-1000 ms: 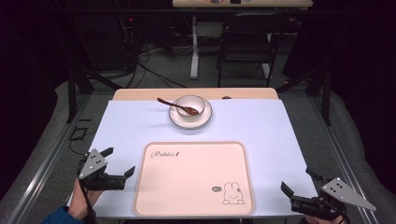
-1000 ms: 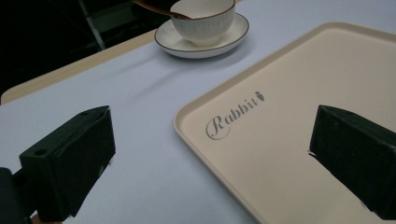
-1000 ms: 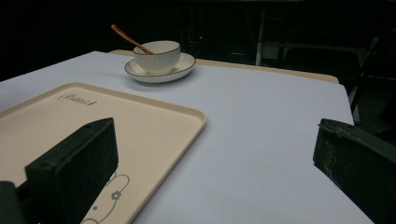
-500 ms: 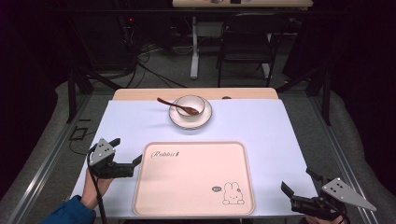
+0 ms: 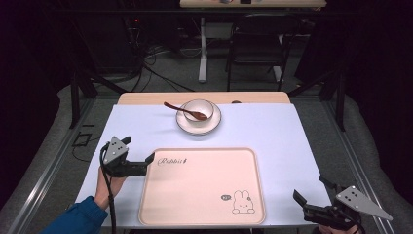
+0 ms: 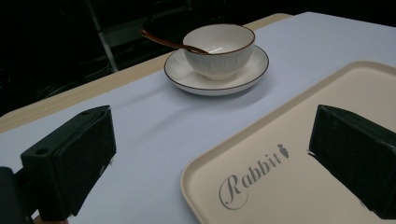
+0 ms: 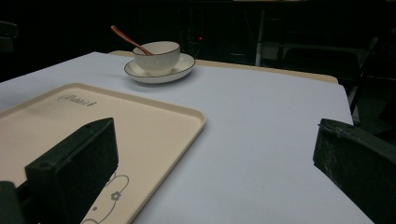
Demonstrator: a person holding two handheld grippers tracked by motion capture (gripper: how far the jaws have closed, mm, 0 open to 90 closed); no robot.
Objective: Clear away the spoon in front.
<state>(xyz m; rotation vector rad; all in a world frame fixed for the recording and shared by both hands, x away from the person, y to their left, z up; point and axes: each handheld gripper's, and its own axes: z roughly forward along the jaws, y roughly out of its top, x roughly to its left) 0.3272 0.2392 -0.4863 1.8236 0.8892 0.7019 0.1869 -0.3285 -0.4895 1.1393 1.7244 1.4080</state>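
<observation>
A beige tray [image 5: 195,195] printed "Rabbit" with a small rabbit drawing lies at the table's near middle. Beyond it a white bowl [image 5: 198,109] stands on a saucer [image 5: 209,126], with a brown spoon [image 5: 175,107] resting in the bowl, handle to the left. My left gripper [image 5: 139,148] hovers open at the tray's far left corner; its view looks over the tray [image 6: 289,186] towards the bowl [image 6: 219,46]. My right gripper [image 5: 311,189] is open near the table's front right corner, to the right of the tray [image 7: 93,121]. Nothing sits between either pair of jaws.
A pale lilac sheet [image 5: 272,136] covers the table, with a strip of bare wood [image 5: 146,98] along the far edge. Past the table, a dark chair [image 5: 258,48], a desk leg [image 5: 202,53] and cables [image 5: 146,58] stand on the floor.
My left gripper has moved forward and to the right, up to the tray's far left corner. The right gripper, bowl and tray have stayed where they were.
</observation>
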